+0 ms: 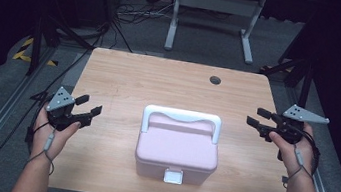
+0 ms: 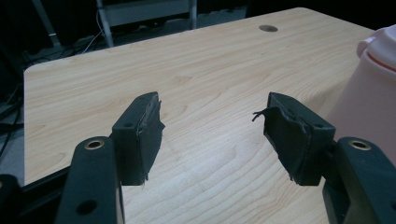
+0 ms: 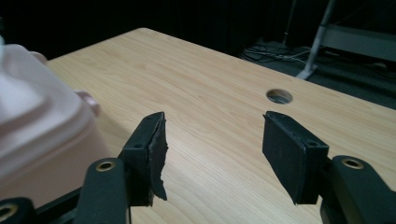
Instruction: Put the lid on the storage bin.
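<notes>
A pink lidded box [image 1: 177, 147] with a white handle [image 1: 182, 116] folded over its back and a white front latch [image 1: 173, 176] sits near the table's front middle. My left gripper [image 1: 89, 105] hovers to the box's left, open and empty, with the box's side [image 2: 373, 88] at the right edge of the left gripper view. My right gripper [image 1: 258, 117] is held to the box's right, open and empty too. The box's lid [image 3: 32, 116] lies at the left of the right gripper view. Both pairs of jaws stand wide apart over bare wood.
The wooden table [image 1: 160, 82] has a round cable hole [image 1: 215, 79] at its back right. Beyond the far edge stand a white desk frame [image 1: 215, 16] and loose cables [image 1: 134, 12] on grey carpet. Black stand legs flank both sides.
</notes>
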The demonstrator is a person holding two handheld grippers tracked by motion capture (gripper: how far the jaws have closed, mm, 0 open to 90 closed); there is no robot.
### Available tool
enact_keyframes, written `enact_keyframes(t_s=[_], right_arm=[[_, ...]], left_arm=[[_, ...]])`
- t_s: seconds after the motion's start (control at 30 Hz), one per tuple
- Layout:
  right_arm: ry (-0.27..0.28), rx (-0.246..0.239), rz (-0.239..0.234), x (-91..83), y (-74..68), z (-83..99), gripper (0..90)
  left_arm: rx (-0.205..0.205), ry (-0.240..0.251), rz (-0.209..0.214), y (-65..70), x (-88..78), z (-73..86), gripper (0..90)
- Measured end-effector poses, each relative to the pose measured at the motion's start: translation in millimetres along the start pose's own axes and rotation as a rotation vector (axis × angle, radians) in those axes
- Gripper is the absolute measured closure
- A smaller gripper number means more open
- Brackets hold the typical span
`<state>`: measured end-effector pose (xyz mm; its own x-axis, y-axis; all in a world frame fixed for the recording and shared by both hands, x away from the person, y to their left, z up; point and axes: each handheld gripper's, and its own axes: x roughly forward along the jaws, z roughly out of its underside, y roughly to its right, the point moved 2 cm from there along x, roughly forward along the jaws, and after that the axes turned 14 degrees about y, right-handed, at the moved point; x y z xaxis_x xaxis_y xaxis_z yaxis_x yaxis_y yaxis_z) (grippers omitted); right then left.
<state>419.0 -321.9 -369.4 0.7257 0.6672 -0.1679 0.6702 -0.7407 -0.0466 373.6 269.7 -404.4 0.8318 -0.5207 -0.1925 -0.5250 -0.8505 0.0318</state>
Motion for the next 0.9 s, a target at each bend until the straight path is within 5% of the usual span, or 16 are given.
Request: enact_keyframes(t_s=[0.4,0.67,0.9], right_arm=[[-0.079,0.035,0.070,12.6,28.3,43.6,36.8],[-0.121,0.046,0.108,22.3,38.3,67.2,34.4],[-0.156,0.058,0.130,26.6,43.3,83.2,32.9]], left_arm=[[0.012,-0.042,-0.013,-2.9,11.3,7.4,35.9],[0.030,-0.094,-0.044,-5.5,16.2,16.0,35.7],[0.012,-0.118,-0.031,-6.3,23.5,25.8,35.5]])
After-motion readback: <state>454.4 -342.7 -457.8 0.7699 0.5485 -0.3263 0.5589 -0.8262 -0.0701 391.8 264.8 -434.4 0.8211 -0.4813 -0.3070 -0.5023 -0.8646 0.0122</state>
